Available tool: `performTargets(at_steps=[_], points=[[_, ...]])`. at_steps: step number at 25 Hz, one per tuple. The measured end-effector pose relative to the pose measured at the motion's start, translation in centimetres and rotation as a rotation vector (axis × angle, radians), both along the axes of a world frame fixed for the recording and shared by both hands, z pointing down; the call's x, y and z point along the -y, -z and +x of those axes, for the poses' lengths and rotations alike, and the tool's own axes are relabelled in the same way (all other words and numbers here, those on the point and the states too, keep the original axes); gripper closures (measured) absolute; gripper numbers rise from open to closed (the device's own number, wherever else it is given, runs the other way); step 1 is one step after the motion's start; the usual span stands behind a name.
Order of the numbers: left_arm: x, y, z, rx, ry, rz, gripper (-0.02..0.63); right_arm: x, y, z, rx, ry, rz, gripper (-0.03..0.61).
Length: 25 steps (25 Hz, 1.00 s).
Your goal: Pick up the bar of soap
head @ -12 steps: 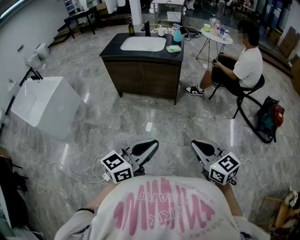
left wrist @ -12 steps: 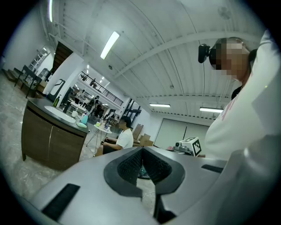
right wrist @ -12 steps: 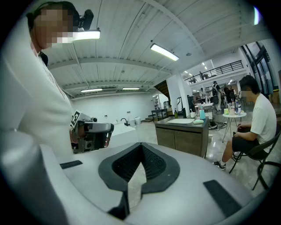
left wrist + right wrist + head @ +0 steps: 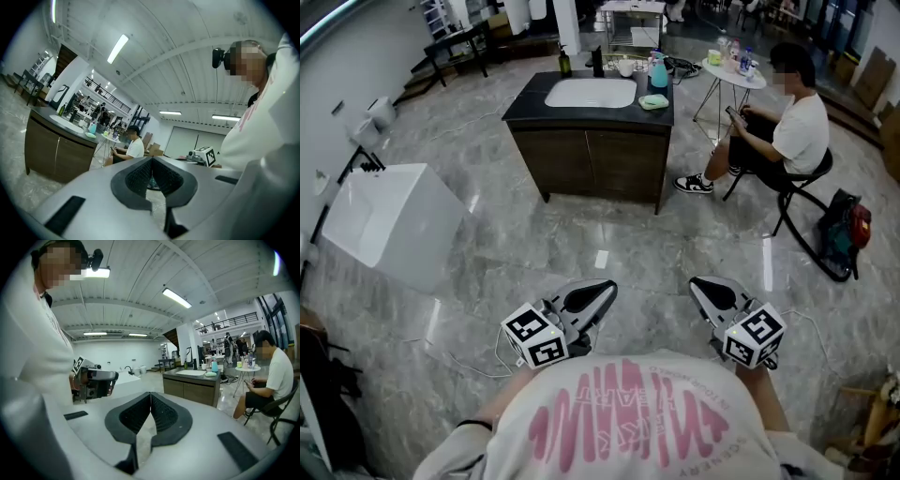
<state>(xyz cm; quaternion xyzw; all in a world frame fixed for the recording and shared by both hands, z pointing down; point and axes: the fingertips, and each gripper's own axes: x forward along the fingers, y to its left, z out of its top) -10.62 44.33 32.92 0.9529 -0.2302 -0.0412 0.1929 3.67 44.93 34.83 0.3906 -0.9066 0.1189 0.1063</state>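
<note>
The bar of soap (image 4: 653,101) is a pale green lump on the dark counter (image 4: 525,101), right of the white basin (image 4: 590,92), far ahead of me. It also shows as a small green patch in the right gripper view (image 4: 211,374) and the left gripper view (image 4: 90,135). Both grippers hang close to my body, well short of the cabinet. The left gripper (image 4: 606,285) (image 4: 151,168) is shut with nothing in it. The right gripper (image 4: 698,284) (image 4: 150,404) is also shut and empty.
A teal bottle (image 4: 659,72) and dark bottles (image 4: 563,61) stand on the counter. A person sits on a chair (image 4: 778,131) at the right, beside a small round table (image 4: 733,70). A white tub (image 4: 389,220) stands at the left. A bag (image 4: 841,234) and a cable (image 4: 464,361) lie on the marble floor.
The cabinet sits slightly lower and further right in the head view. The grippers have barely moved. The seated person's hands have risen a little.
</note>
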Motion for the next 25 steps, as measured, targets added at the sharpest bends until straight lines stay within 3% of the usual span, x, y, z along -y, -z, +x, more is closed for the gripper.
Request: performTargets(at_steps=[3, 8, 11, 15, 25], points=[[0.8, 0.0, -1.1, -0.034, 0.028, -0.007, 0.603, 0.5, 0.1, 0.0, -0.031, -0.029, 0.011, 0.566], [2.3, 0.3, -2.0, -0.084, 0.071, -0.016, 0.603, 2.0, 0.3, 0.0, 0.097, -0.043, -0.018, 0.566], [3.2, 0.0, -2.4, -0.119, 0.087, -0.045, 0.603, 2.9, 0.0, -0.4, 0.074, -0.013, -0.014, 0.566], [5.7, -0.5, -2.1, -0.086, 0.091, -0.043, 0.603, 5.6, -0.3, -0.3, 0.038, -0.003, -0.012, 0.566], [15.1, -1.9, -1.0, -0.052, 0.159, -0.071, 0.603, 16.7, -1.7, 1.5, 0.114, 0.064, -0.02, 0.566]])
